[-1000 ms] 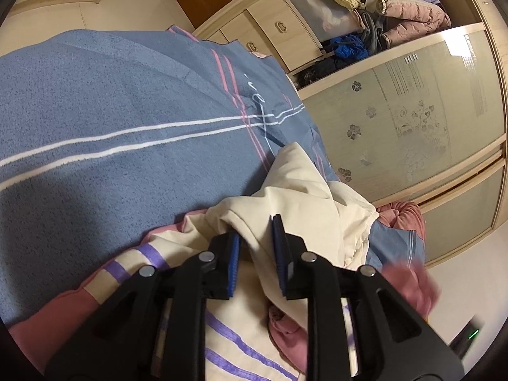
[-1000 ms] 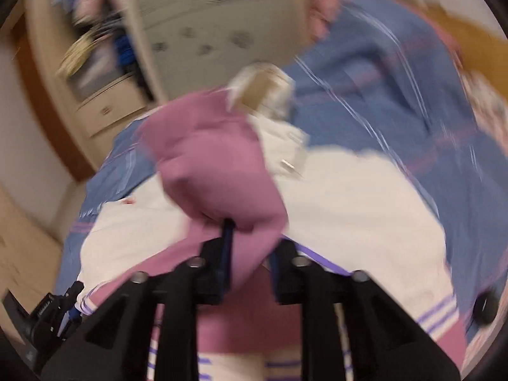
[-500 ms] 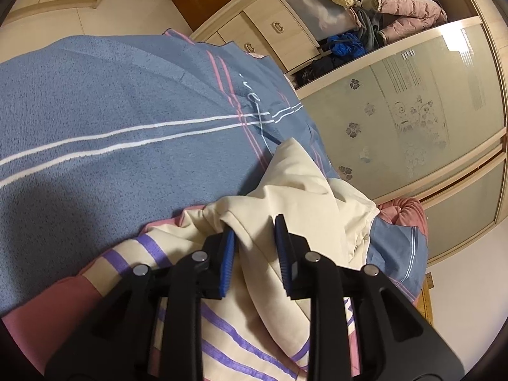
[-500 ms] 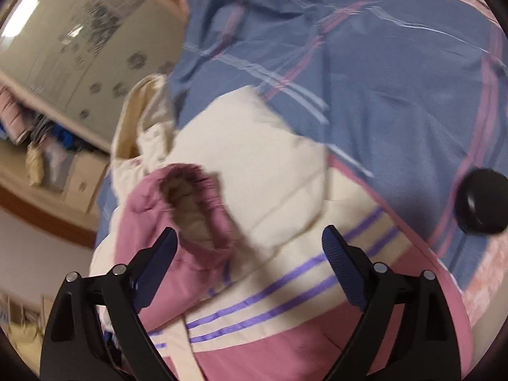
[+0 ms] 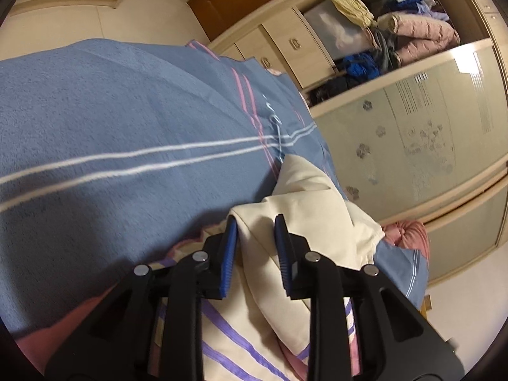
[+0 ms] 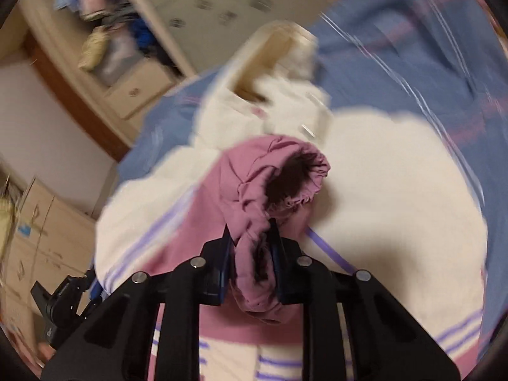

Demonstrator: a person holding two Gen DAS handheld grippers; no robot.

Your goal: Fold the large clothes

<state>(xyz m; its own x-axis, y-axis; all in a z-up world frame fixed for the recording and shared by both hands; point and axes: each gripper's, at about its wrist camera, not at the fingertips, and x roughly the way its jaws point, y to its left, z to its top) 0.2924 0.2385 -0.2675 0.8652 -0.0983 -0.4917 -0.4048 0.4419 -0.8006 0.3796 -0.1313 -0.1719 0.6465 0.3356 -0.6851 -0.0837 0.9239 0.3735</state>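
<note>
A cream jacket with purple stripes and pink sleeves (image 6: 390,190) lies on a blue striped bedspread (image 5: 111,120). My left gripper (image 5: 255,225) has its blue pads on either side of a cream fold of the jacket's hood (image 5: 304,203). My right gripper (image 6: 250,231) is shut on the pink sleeve cuff (image 6: 279,177), which stands bunched above the jacket body. The right wrist view is blurred by motion.
A wardrobe with frosted sliding doors (image 5: 412,139), drawers (image 5: 285,47) and shelves of piled clothes (image 5: 397,28) stands past the bed's edge. Cardboard boxes (image 6: 38,222) and a black device (image 6: 60,298) sit left of the bed in the right wrist view.
My right gripper, open half a second ago, has closed on the pink sleeve cuff and is moving. My left gripper stays clamped on the cream fold and has shifted slightly.
</note>
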